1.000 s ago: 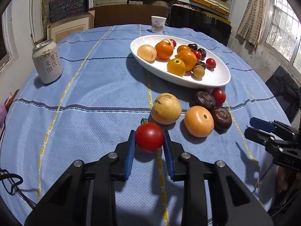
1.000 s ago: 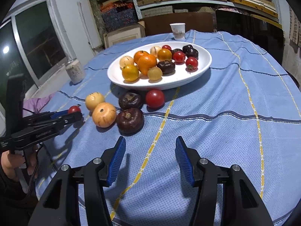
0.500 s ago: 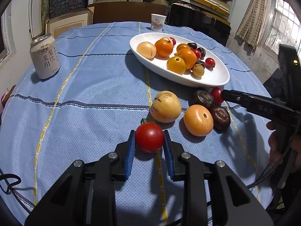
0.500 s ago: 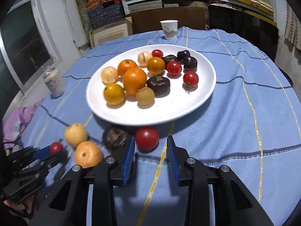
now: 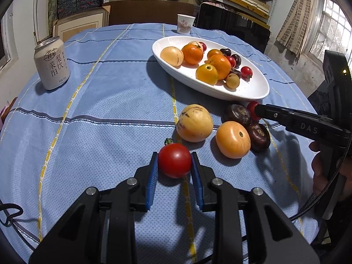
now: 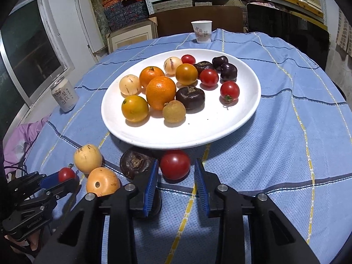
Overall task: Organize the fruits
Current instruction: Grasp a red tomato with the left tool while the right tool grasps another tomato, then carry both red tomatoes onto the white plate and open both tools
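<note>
My left gripper [image 5: 174, 156] is shut on a small red tomato [image 5: 175, 161] that rests on the blue tablecloth. My right gripper [image 6: 176, 162] has a second red tomato [image 6: 175, 165] between its blue pads, just in front of the white plate [image 6: 198, 129]. Its jaws are still closing, and a thin gap shows on each side of the tomato. In the left wrist view the right gripper [image 5: 256, 110] reaches in from the right. The plate holds several oranges, tomatoes and dark fruits.
Loose on the cloth lie a pale yellow fruit [image 5: 194, 123], an orange fruit [image 5: 232, 139] and two dark fruits [image 5: 238, 114] [image 5: 258, 136]. A drink can [image 5: 51, 66] stands at the left and a paper cup [image 5: 185, 23] behind the plate. A hand [image 5: 319, 171] holds the right gripper.
My right gripper has moved forward to the plate's near edge, and its jaws have narrowed around the red tomato there. The left gripper and its tomato have stayed put.
</note>
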Demonstrator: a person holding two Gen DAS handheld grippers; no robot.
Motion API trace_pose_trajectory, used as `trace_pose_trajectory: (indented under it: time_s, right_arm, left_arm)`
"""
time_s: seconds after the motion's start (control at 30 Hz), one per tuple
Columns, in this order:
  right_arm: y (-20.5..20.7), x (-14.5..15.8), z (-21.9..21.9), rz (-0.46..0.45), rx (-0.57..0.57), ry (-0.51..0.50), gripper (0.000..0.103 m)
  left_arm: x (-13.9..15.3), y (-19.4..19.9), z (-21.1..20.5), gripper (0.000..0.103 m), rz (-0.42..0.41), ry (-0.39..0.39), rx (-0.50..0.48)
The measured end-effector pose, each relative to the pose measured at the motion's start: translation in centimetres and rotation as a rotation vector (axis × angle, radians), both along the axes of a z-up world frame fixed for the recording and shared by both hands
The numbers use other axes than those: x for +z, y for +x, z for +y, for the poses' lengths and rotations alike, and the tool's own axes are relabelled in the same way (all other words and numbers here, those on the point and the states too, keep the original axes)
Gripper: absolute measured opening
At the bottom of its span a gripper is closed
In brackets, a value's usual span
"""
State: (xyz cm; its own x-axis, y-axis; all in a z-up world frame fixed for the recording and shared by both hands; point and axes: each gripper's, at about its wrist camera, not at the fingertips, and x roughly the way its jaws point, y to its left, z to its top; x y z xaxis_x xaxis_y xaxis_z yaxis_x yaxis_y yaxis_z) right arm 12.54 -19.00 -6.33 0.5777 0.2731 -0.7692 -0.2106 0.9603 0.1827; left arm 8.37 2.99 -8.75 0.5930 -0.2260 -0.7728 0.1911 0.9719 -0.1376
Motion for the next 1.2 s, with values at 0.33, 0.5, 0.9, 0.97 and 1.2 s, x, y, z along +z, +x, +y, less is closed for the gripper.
trace_pose_trajectory:
  time_s: [0.33, 0.5, 0.9, 0.97, 1.2]
  right_arm:
    - [0.7, -1.3, 0.3, 0.025, -0.001, -0.017, 0.034]
    - [0.5, -1.3, 0.5, 0.014, 0.005, -0.027, 0.029]
    - [-1.1, -0.2, -0.2, -0.043, 0.002, -0.033, 0.028]
    - [-1.6, 0.1, -0.6, -0.055, -0.002, -0.030, 0.028]
    - [-3.9, 1.2, -3.3, -0.096, -0.042, 0.012, 0.028]
  left_arm:
    - [-0.1, 0.0, 0.1, 0.028, 0.008, -0.006, 0.001]
    - [-0.1, 0.1, 0.3, 0.028, 0.012, -0.014, 0.002]
    - [-0.1, 0.1, 0.4, 0.028, 0.010, -0.014, 0.002]
    - [-0.1, 0.1, 0.4, 0.028, 0.009, -0.013, 0.002]
    - [0.4, -0.4, 0.3, 0.028, -0.026, 0.000, 0.004]
